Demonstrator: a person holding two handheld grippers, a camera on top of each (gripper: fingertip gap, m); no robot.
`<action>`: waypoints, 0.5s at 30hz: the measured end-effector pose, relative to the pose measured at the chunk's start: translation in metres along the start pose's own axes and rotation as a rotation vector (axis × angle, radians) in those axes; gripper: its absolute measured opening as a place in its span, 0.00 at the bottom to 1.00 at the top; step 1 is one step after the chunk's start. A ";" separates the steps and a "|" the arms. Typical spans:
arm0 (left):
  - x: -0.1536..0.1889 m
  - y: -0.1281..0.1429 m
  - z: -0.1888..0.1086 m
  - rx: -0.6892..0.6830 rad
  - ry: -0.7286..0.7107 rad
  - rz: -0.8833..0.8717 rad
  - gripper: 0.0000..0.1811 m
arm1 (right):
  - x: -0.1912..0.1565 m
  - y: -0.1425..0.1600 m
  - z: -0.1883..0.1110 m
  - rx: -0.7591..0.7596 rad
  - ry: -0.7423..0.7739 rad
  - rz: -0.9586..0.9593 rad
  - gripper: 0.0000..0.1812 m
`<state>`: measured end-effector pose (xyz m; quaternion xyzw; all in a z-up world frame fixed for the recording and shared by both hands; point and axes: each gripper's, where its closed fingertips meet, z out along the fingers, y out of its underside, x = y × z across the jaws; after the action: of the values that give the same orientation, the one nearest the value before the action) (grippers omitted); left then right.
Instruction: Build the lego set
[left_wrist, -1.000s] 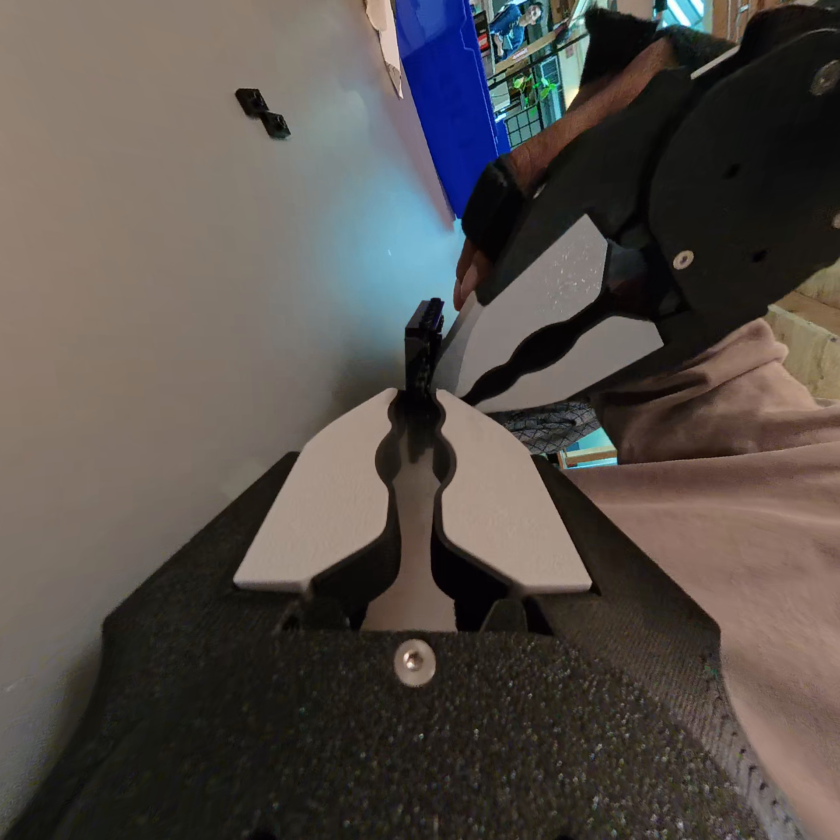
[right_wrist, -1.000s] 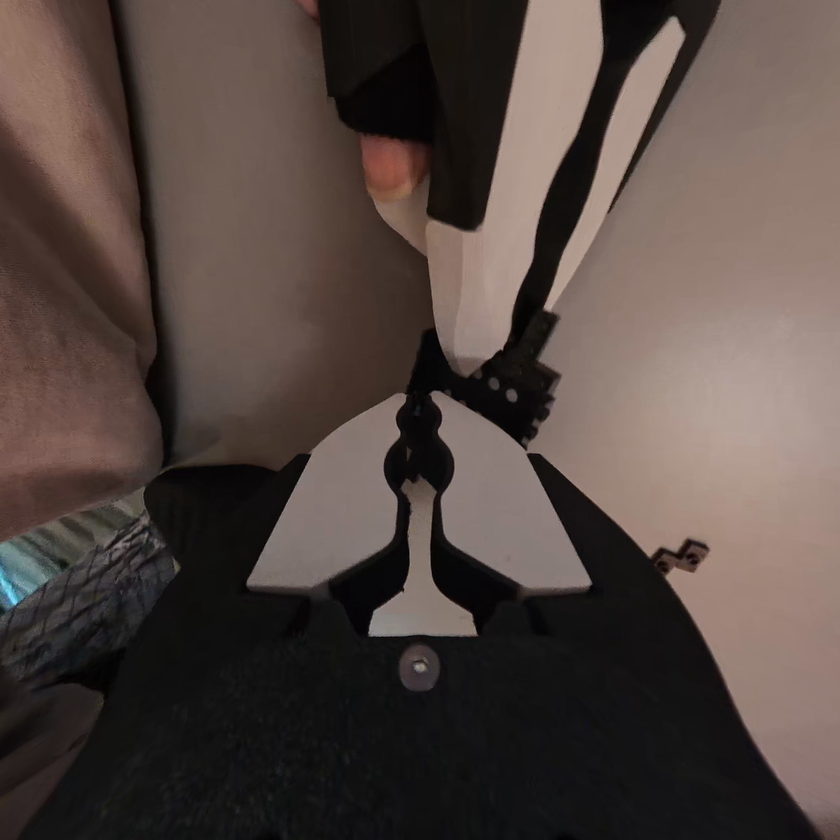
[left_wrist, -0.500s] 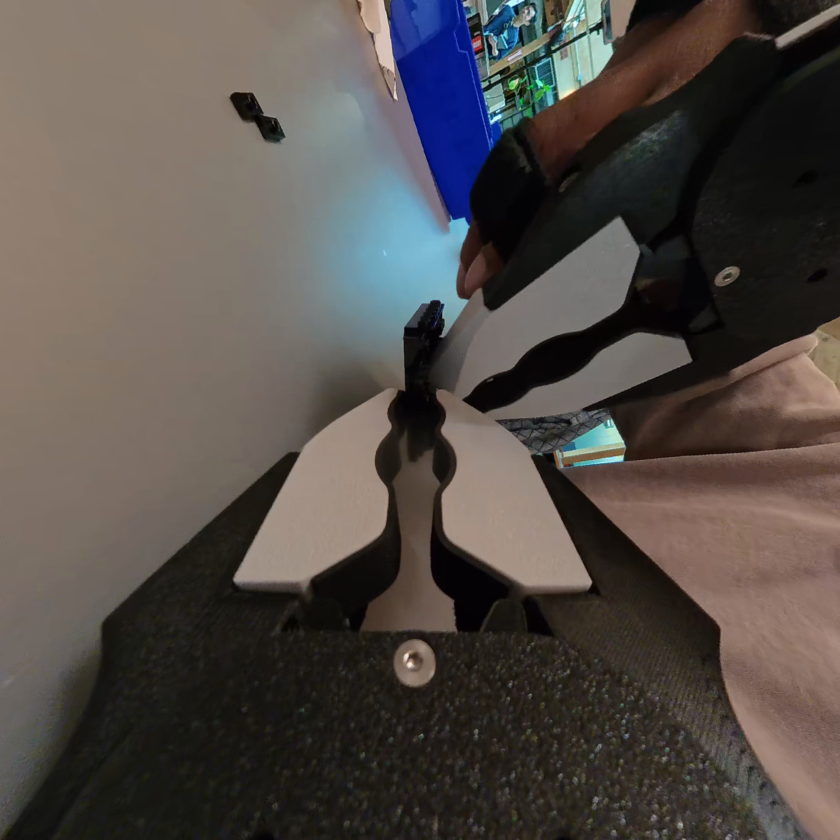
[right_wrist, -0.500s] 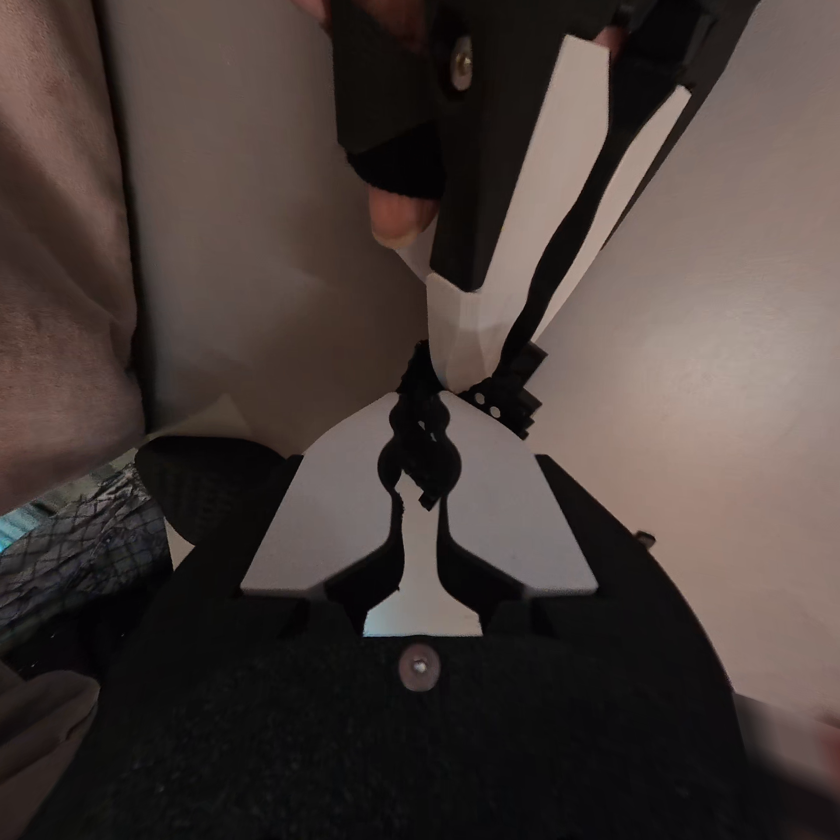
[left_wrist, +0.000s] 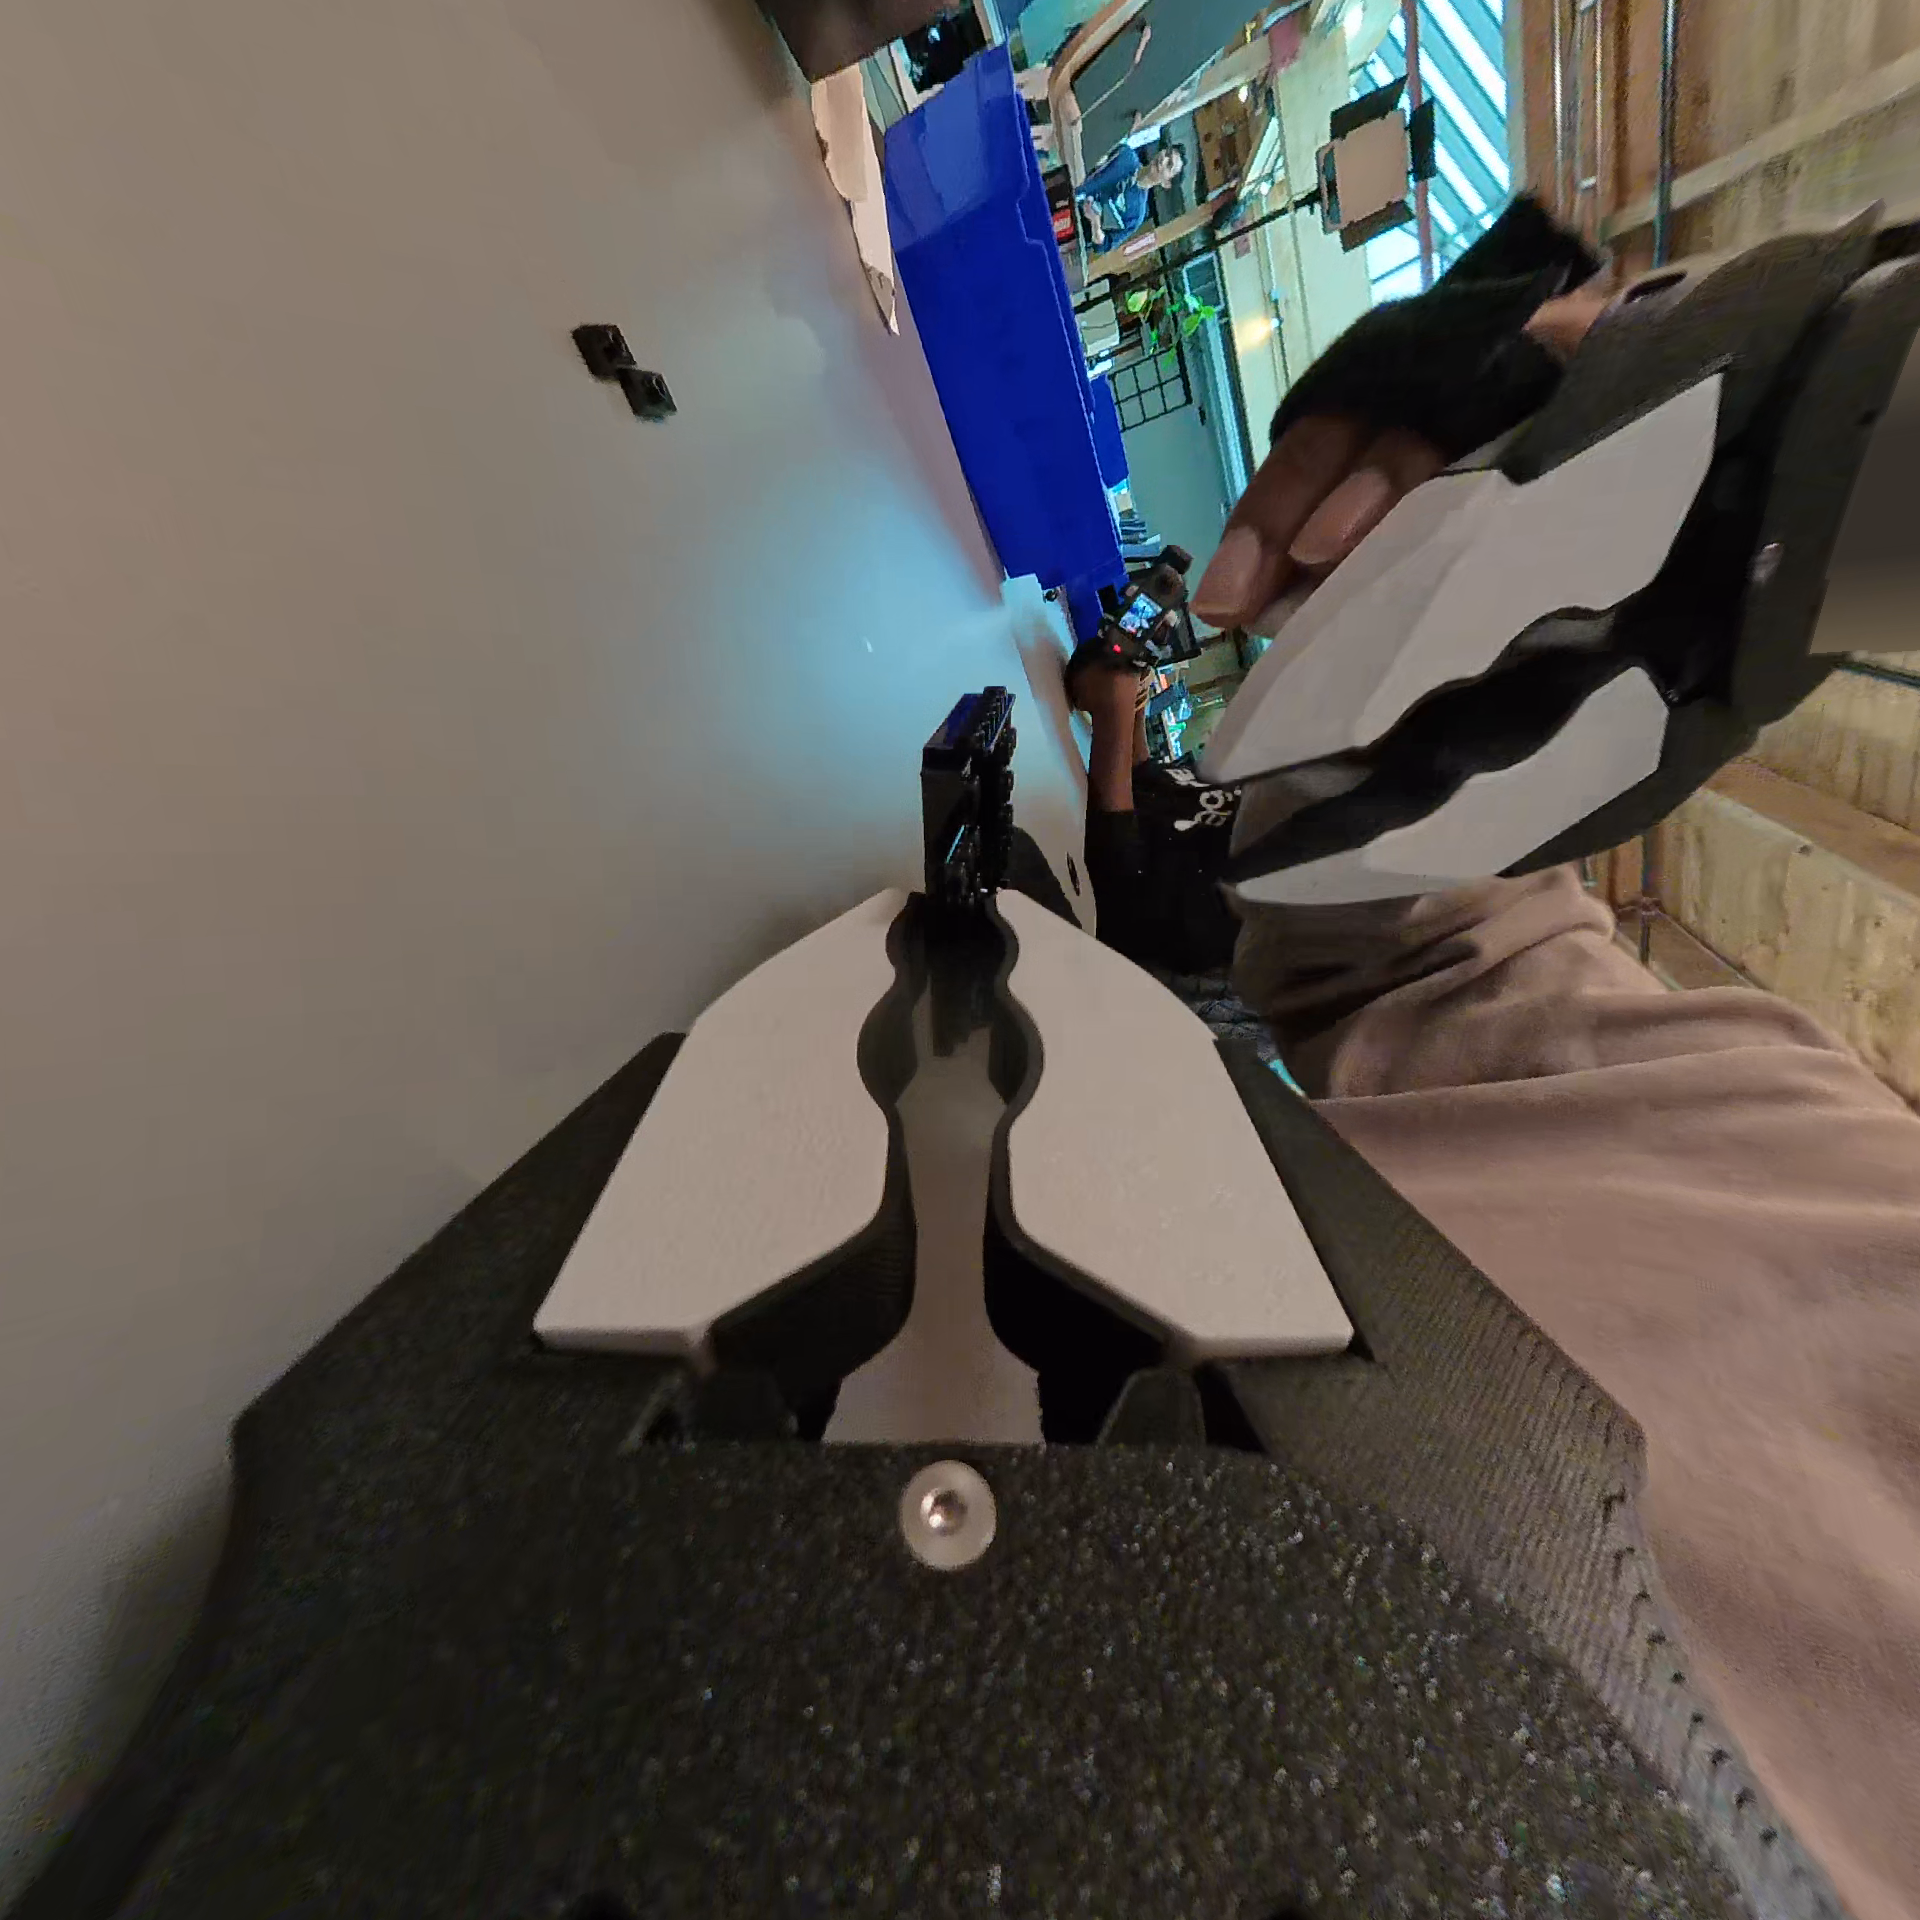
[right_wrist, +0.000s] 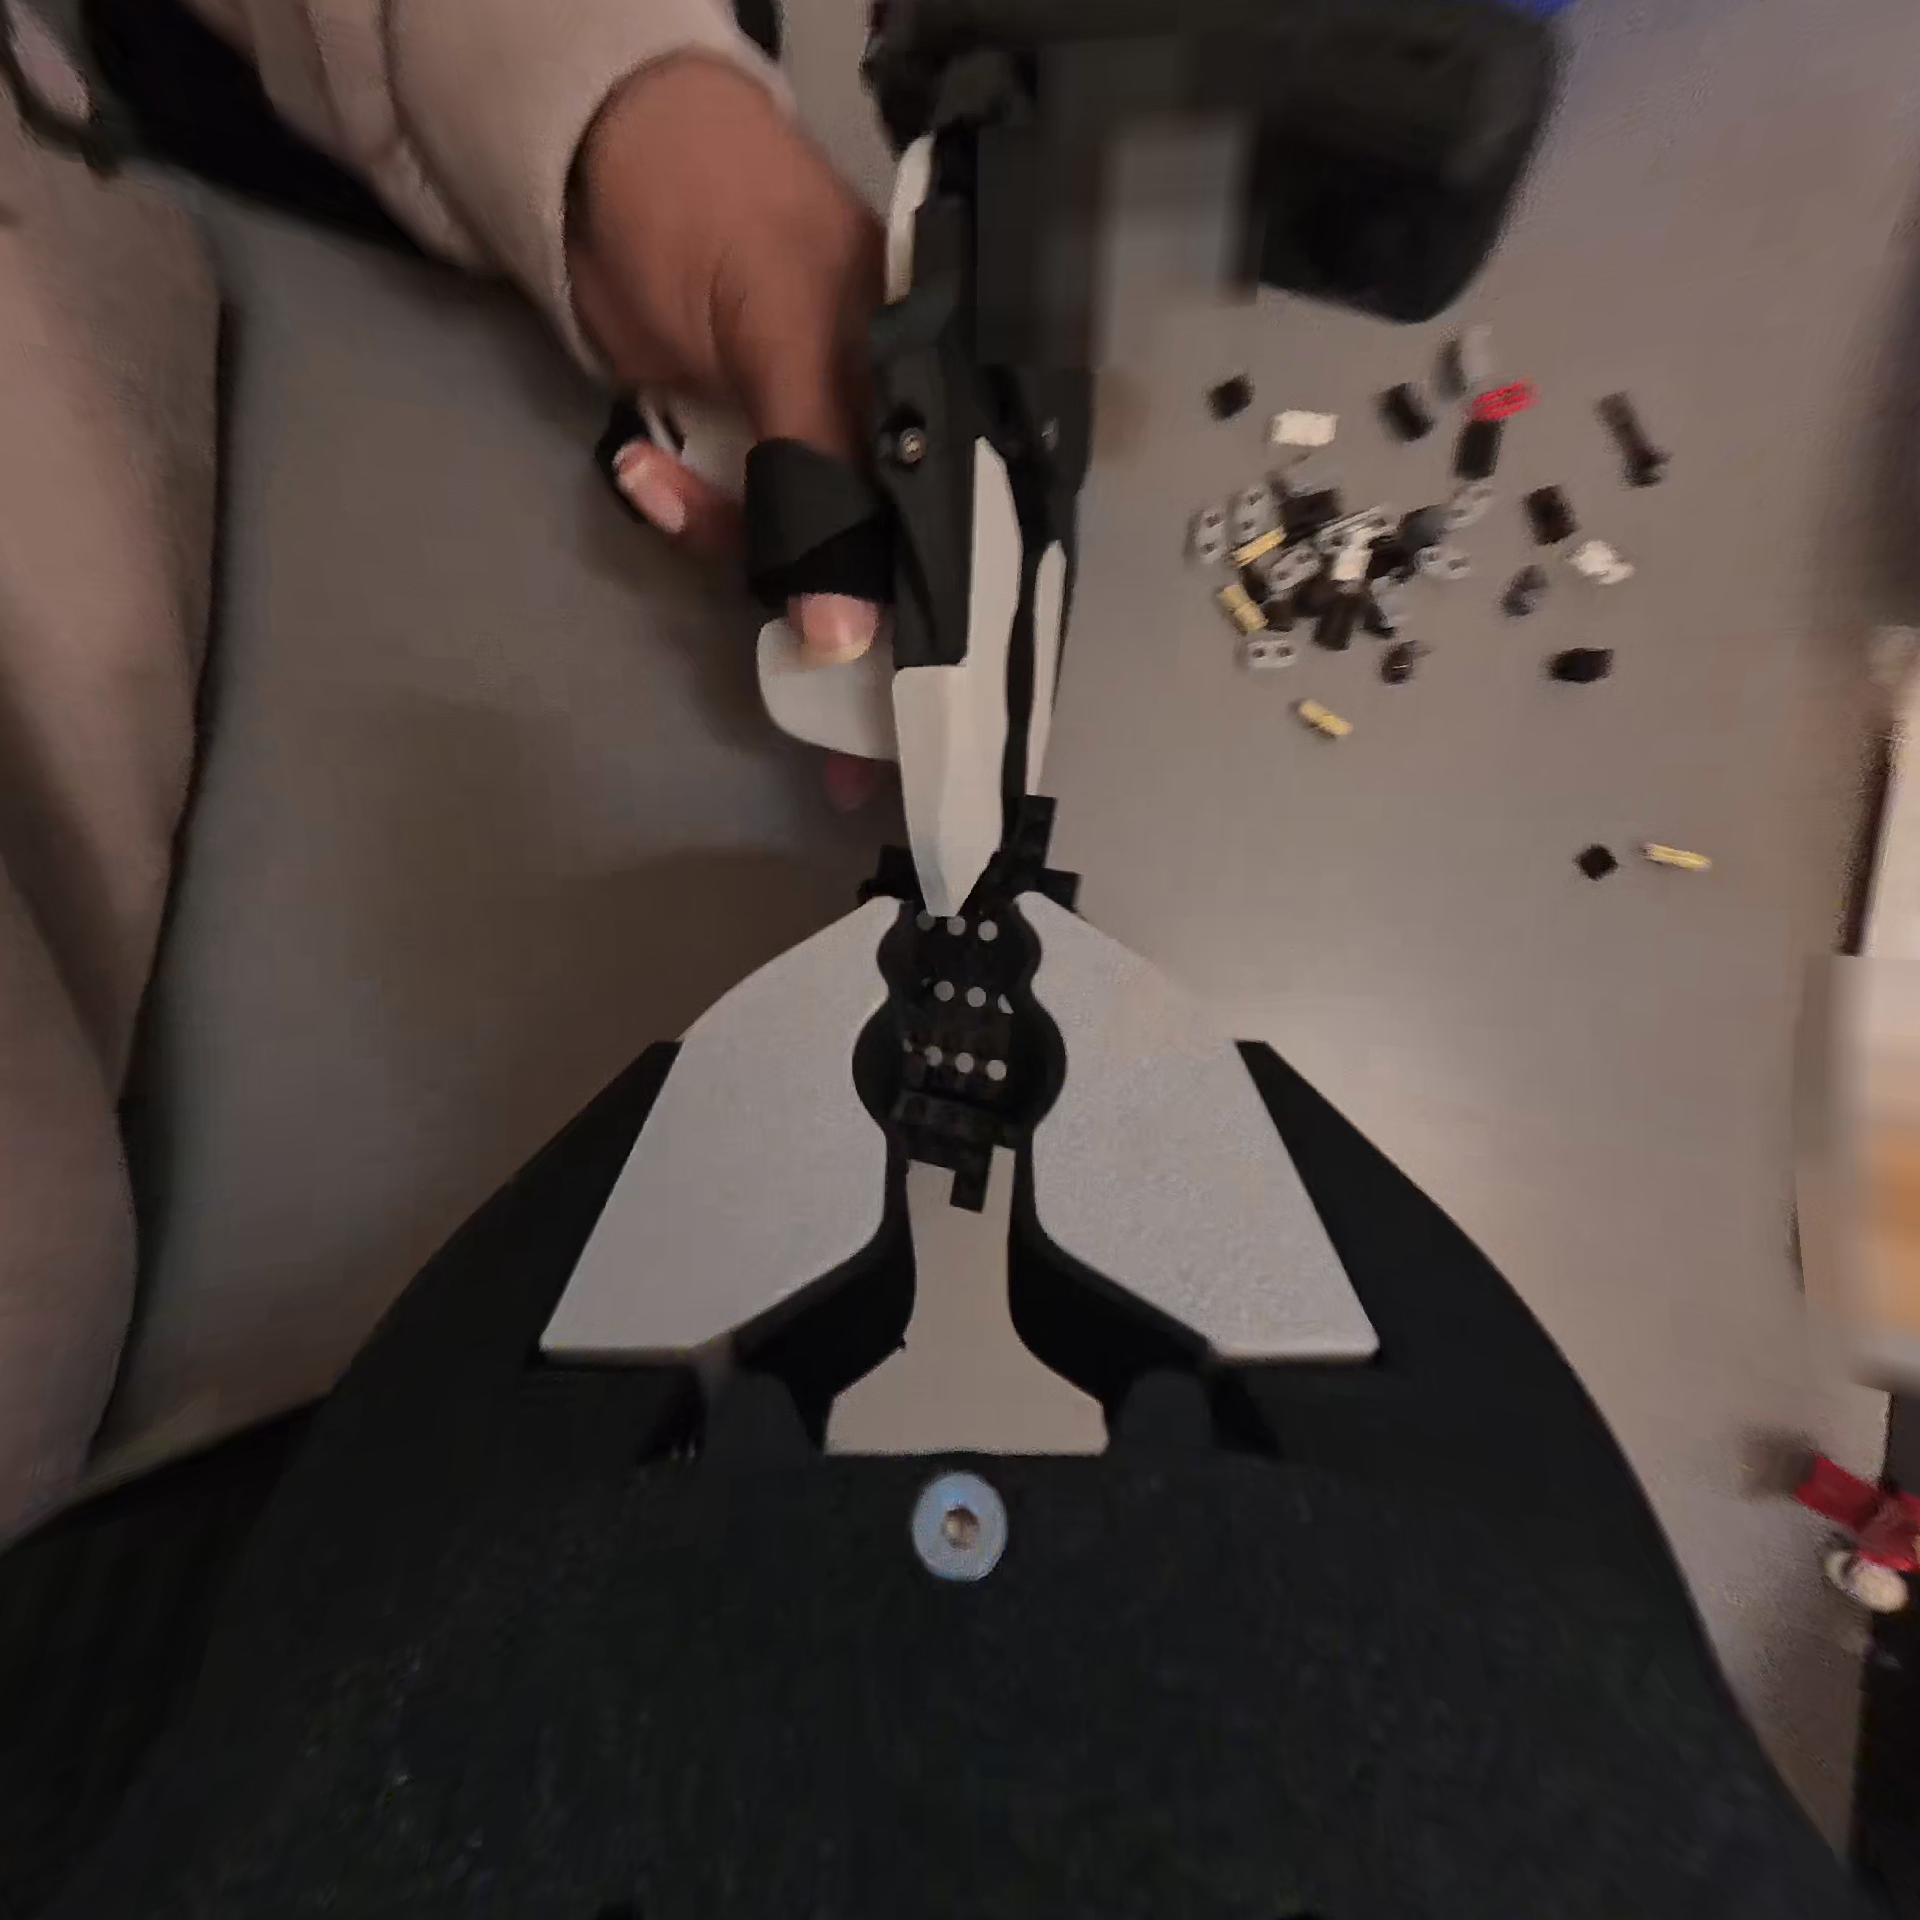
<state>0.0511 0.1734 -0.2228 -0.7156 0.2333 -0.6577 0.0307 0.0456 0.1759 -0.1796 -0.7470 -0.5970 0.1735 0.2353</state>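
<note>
1. The left gripper (left_wrist: 961, 904) sits at frame centre, its jaws pinching the black lego assembly (left_wrist: 966, 800) edge-on above the counter (left_wrist: 416, 727). That grip should be firm and level.
2. The right gripper (left_wrist: 1226, 826) hangs to the right, apart from it, jaws narrowly parted. I cannot tell if it carries a piece. Align squarely before pressing.
3. The loose pieces (right_wrist: 1351, 551) lie upper right in the right wrist view.

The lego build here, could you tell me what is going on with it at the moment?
A person works two handheld tongs over a grey table. The left tongs are shut on a small black lego assembly. The right tongs hover beside it without touching; whether they grip anything is unclear. Loose pieces lie scattered on the table.
</note>
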 end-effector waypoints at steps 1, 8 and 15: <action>0.000 -0.001 0.000 0.006 -0.003 0.001 0.05 | 0.001 0.001 -0.004 0.057 0.040 0.030 0.09; -0.006 -0.002 0.000 0.019 -0.013 -0.014 0.05 | -0.009 0.028 -0.009 0.187 0.248 0.119 0.06; -0.006 -0.003 0.000 0.020 -0.015 -0.015 0.05 | -0.018 0.033 0.016 0.109 0.253 0.098 0.04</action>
<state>0.0515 0.1782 -0.2277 -0.7218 0.2211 -0.6549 0.0347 0.0597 0.1550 -0.2114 -0.7773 -0.5150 0.1217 0.3403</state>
